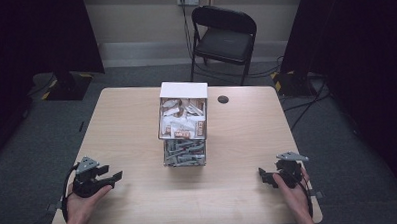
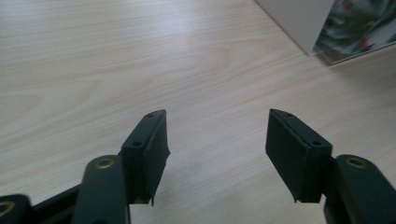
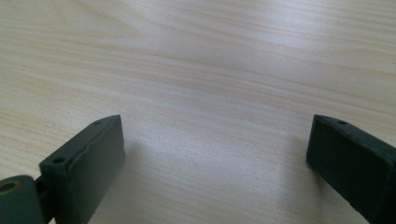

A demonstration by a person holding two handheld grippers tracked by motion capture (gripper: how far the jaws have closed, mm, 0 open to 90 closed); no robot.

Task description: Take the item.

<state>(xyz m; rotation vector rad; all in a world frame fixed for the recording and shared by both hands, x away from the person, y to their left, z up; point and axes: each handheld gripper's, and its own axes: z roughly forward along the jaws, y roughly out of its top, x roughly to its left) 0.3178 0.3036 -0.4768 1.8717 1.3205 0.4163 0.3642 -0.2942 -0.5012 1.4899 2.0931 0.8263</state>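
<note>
A white box [image 1: 182,90] stands at the middle of the wooden table [image 1: 132,124]. Its upper part holds white and brown sachets [image 1: 183,121], and a clear lower bin [image 1: 184,153] holds several grey pieces. My left gripper [image 1: 111,173] is held in a hand at the front left, pointing toward the box, open with nothing between its jaws. In the left gripper view, my left gripper [image 2: 217,114] hovers over bare wood, with a corner of the box [image 2: 299,18] at the top right. My right gripper [image 1: 264,177] rests at the front right. My right gripper [image 3: 215,120] stands wide open over bare wood.
A small dark round disc [image 1: 223,99] lies on the table right of the box. A black folding chair [image 1: 224,36] stands beyond the far edge. Dark curtains flank the room on both sides. Bare wood lies between each gripper and the box.
</note>
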